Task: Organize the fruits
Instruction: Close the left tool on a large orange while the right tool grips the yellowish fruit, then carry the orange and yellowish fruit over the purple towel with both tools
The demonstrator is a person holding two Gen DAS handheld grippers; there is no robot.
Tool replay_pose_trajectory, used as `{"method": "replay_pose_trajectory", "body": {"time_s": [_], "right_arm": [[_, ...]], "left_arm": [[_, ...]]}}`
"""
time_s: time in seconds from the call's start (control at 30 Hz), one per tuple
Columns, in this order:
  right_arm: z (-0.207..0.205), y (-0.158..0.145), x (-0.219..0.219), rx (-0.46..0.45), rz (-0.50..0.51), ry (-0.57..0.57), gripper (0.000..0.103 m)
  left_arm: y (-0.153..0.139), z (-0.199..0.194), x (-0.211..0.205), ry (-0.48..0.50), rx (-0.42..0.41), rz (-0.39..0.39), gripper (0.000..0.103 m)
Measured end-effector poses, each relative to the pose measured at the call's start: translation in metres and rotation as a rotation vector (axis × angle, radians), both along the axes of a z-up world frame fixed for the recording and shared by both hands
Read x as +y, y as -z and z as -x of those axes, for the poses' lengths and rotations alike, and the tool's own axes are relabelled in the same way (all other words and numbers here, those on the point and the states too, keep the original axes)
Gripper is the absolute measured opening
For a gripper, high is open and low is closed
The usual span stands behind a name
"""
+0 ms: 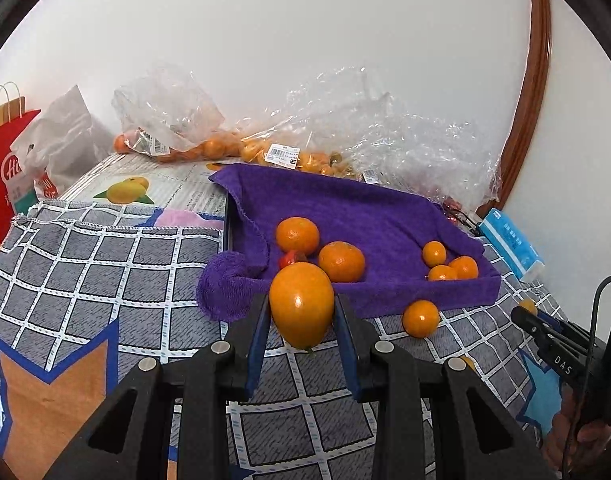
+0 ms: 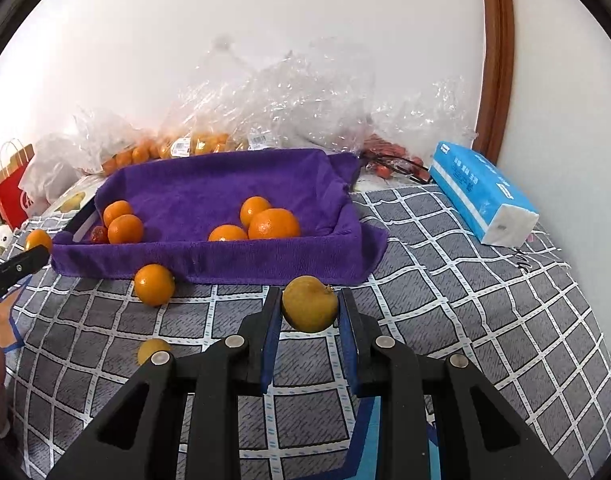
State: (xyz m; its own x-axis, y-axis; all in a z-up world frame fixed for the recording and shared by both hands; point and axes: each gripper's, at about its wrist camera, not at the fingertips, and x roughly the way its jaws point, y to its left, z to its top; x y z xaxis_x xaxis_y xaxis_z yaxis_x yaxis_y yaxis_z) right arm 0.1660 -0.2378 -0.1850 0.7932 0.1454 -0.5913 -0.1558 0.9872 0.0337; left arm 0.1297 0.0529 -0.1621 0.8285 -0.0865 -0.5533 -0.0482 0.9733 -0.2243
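A tray lined with a purple towel (image 1: 385,208) (image 2: 209,264) lies on the checked cloth and holds several oranges (image 1: 341,261) (image 2: 274,224) and a small red fruit (image 1: 291,258). My left gripper (image 1: 302,312) is shut on a large orange fruit (image 1: 301,306), held just in front of the tray's near left corner. My right gripper (image 2: 310,308) is shut on a yellowish fruit (image 2: 310,303), held just before the tray's front wall. One orange (image 1: 420,319) (image 2: 154,284) lies on the cloth outside the tray. A small yellow fruit (image 2: 152,350) lies nearer.
Clear plastic bags of oranges (image 1: 209,146) (image 2: 193,144) pile up behind the tray by the wall. A blue tissue pack (image 2: 481,196) (image 1: 511,242) lies right of the tray. A red paper bag (image 1: 3,160) stands far left. A printed box (image 1: 145,184) lies left of the tray.
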Motion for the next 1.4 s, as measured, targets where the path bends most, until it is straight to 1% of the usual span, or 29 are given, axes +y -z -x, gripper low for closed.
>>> {"method": "replay_pose_trajectory", "body": {"time_s": [0.2,0.3,0.47,0.63,0.73,0.83,1.0,1.13,1.3,1.4], "right_arm": [[0.003,-0.001,0.001,-0.003,-0.023,-0.001,0.028],[0.005,-0.003,0.004,0.005,-0.052,-0.007,0.028],[0.008,-0.009,0.017,0.01,-0.059,-0.035,0.028],[0.009,-0.018,0.031,0.004,-0.046,-0.058,0.028],[0.009,-0.028,0.036,-0.003,-0.072,-0.074,0.028],[0.005,-0.037,0.04,-0.003,-0.077,-0.075,0.028],[-0.005,-0.05,0.043,-0.014,-0.083,-0.083,0.028],[-0.017,-0.06,0.044,-0.032,-0.08,-0.079,0.028],[-0.039,-0.073,0.046,-0.054,-0.081,-0.072,0.028],[-0.051,-0.079,0.047,-0.065,-0.082,-0.069,0.028]], "left_arm": [[-0.001,0.001,0.0,0.001,-0.011,0.008,0.03],[-0.003,0.003,0.0,0.002,-0.024,0.014,0.03],[-0.005,0.005,0.002,-0.01,-0.036,0.02,0.03],[-0.006,0.005,0.008,-0.033,-0.039,0.04,0.03],[-0.01,0.004,0.014,-0.047,-0.037,0.061,0.03],[-0.018,0.001,0.018,-0.062,-0.004,0.061,0.03],[-0.048,0.001,0.027,-0.05,-0.038,0.071,0.03],[-0.066,-0.013,0.031,-0.049,-0.048,0.067,0.03],[-0.077,-0.035,0.03,-0.041,-0.056,0.075,0.03],[-0.079,-0.05,0.03,-0.047,-0.063,0.077,0.03]]}}
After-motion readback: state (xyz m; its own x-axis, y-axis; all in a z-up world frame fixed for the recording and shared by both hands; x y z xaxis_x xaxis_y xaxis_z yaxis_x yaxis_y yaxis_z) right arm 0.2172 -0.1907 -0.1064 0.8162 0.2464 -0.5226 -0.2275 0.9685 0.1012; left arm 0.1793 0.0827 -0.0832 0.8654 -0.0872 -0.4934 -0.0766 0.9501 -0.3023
